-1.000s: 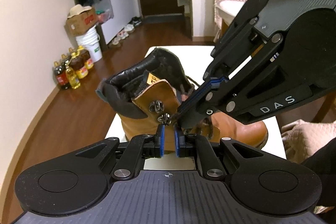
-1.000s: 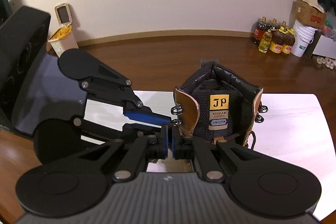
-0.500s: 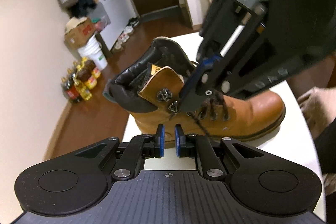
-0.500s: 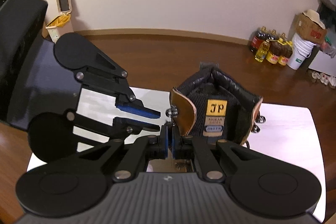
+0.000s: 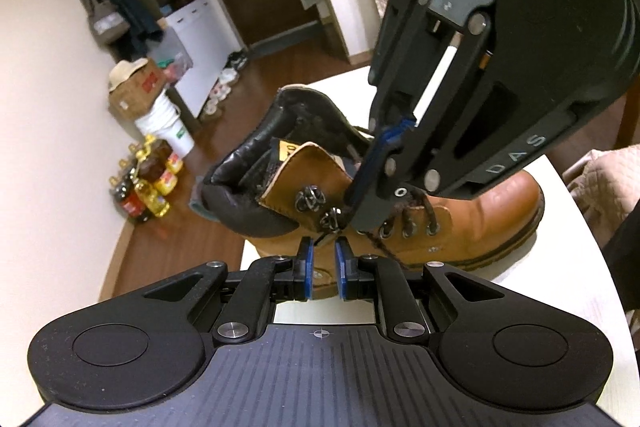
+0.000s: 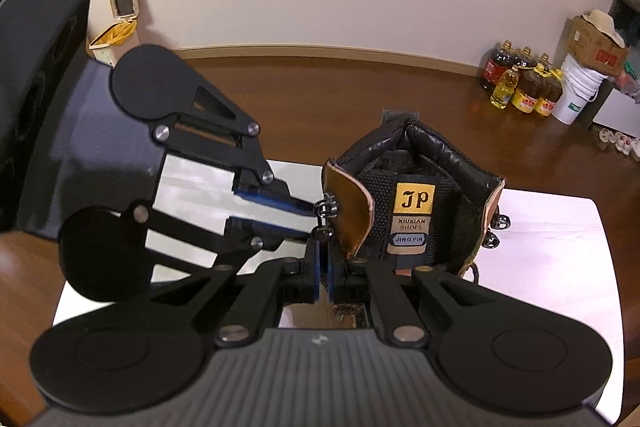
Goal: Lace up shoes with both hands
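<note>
While the tan boot [image 5: 460, 223] lies on the white tabletop [image 6: 560, 247], we note the left hand-held gripper [image 5: 322, 259] parted, lace [image 5: 324, 237] loose between its pads; the right hand-held gripper [image 6: 323, 267] pinches the lace by the boot's hooks. White bucket [image 6: 576, 95]: contents hidden.

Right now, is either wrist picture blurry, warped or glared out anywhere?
Left wrist view: fisheye bends the walls, the boot is sharp, the right gripper looms large and partly hides it. Right wrist view: the white table shows soft glare, the left gripper is slightly motion-blurred.
</note>
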